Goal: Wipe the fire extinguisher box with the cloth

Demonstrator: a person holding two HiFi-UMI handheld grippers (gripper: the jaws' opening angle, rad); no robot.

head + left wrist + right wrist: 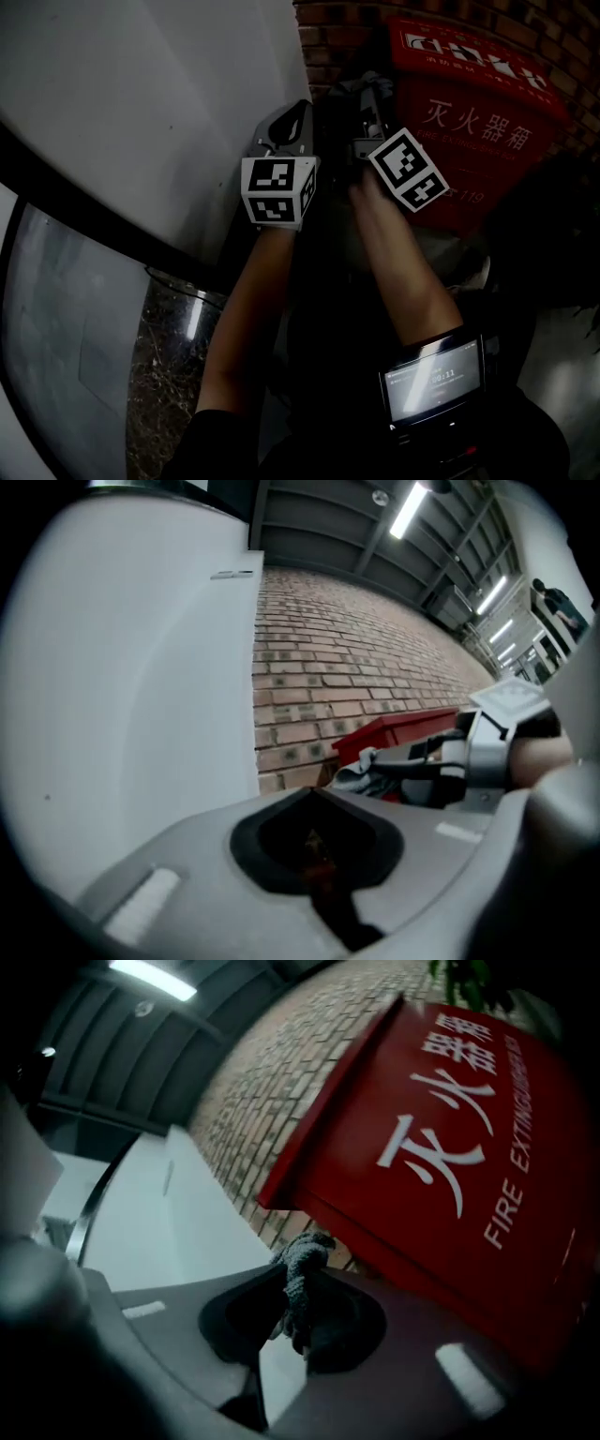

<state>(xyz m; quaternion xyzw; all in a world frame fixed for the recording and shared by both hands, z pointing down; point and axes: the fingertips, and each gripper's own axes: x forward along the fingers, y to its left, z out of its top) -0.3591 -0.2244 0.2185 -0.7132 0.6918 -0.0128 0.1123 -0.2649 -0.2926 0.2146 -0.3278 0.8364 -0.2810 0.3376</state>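
A brick wall point(356, 639) runs behind the scene, and a smooth white panel point(141, 667) stands against it on the left. The light is dim, with ceiling lamps far above. The red fire extinguisher box point(450, 1147) is mounted on the bricks just to the right of the panel, and its front carries white lettering. The right gripper point(292, 1283) has its jaws pressed together on a grey cloth point(302, 1258). A bunched end of the cloth sticks out past the tips and points toward the lower left edge of the box. The cloth is near that edge, but I cannot tell if it touches the red surface. The left gripper point(314, 797) has its jaws closed with nothing between them. It hangs just beside the right one and faces the place where panel and bricks meet, so it seems to take no part in the wiping. In the head view both forearms reach forward side by side, and the box is in front of the right gripper. On the box I see no wet trace, streak or cleaner zone, so the pictures do not show how much is done. My judgement is that the wiping is at most at an early stage: the cloth is held and brought close, and the wide front, the top and the sides are probably left to do.
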